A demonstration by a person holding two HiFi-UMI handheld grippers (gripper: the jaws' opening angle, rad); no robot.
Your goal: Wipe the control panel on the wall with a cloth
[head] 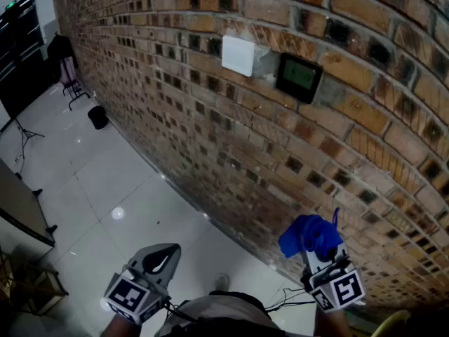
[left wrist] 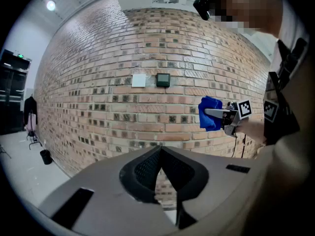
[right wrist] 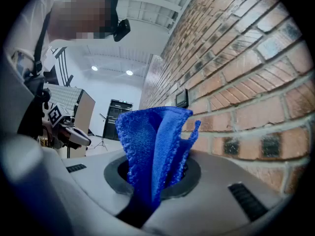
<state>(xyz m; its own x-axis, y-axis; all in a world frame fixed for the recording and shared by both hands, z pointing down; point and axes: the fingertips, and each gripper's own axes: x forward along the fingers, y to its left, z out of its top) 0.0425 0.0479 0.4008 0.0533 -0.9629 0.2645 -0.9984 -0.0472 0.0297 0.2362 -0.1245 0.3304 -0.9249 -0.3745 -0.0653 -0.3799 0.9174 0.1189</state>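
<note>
Crumpled, bright-blue microfibre cloth (right wrist: 153, 136) pinched in the right gripper (right wrist: 150, 183). Small black, green-screened control panel (head: 299, 77) on the brick wall (head: 210, 135). Left gripper (left wrist: 161, 156) pressed together, empty.

- The control panel (head: 299, 76) sits on the brick wall (head: 210, 139), just right of a wall plate (head: 238, 55).
- The cloth (head: 309, 235), in the right claw (head: 317, 250), is well below the panel.
- The left claw (head: 163, 257) is to its left, over the floor (head: 119, 181).
- Far left, by the wall's foot, stands possibly a bin (head: 98, 117).

The brick wall (head: 210, 125) looks rough and matt, the floor (head: 119, 181) glossy, the blue cloth (right wrist: 153, 146) nubby.
</note>
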